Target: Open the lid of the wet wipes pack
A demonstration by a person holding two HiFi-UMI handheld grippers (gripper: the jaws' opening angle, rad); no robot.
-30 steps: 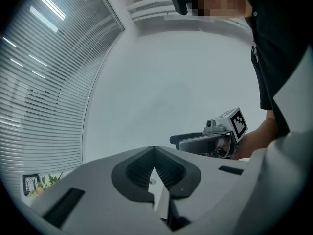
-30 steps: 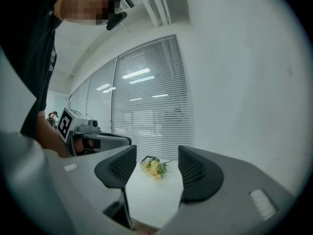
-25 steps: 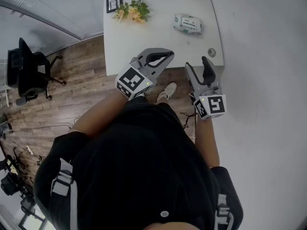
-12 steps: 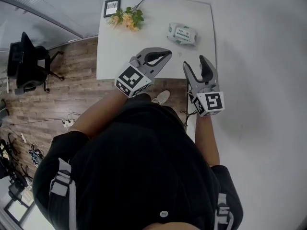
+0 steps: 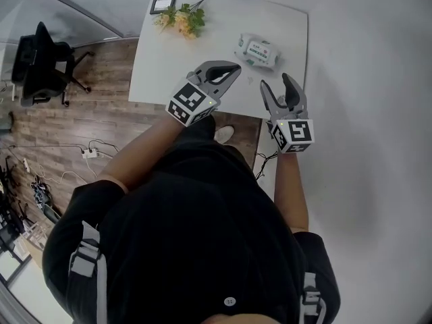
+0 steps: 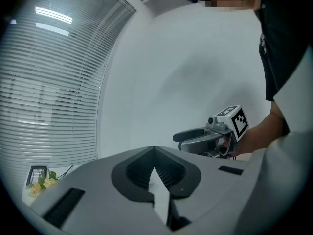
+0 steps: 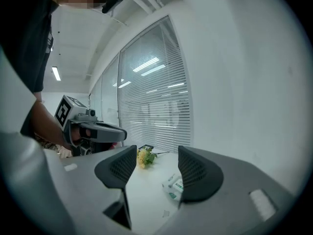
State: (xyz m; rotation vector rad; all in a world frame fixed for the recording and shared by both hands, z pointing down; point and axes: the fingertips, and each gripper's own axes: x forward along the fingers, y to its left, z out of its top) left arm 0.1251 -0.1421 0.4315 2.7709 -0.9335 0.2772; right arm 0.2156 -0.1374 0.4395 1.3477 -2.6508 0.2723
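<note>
White wet wipes pack, long axis crosswise on the table, lies ahead of the right gripper (jaws apart, empty); left gripper jaws together.

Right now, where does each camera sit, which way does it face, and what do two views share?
Head view: on the head, facing steeply down at white table, wet wipes pack, left gripper, right gripper; torso shows.
Left gripper view: on that gripper, facing along shut jaws toward blinds; right forearm shows.
Right gripper view: on that gripper, facing between open jaws toward the pack; left forearm shows.
Shared: head and right gripper views show pack and flowers.
</note>
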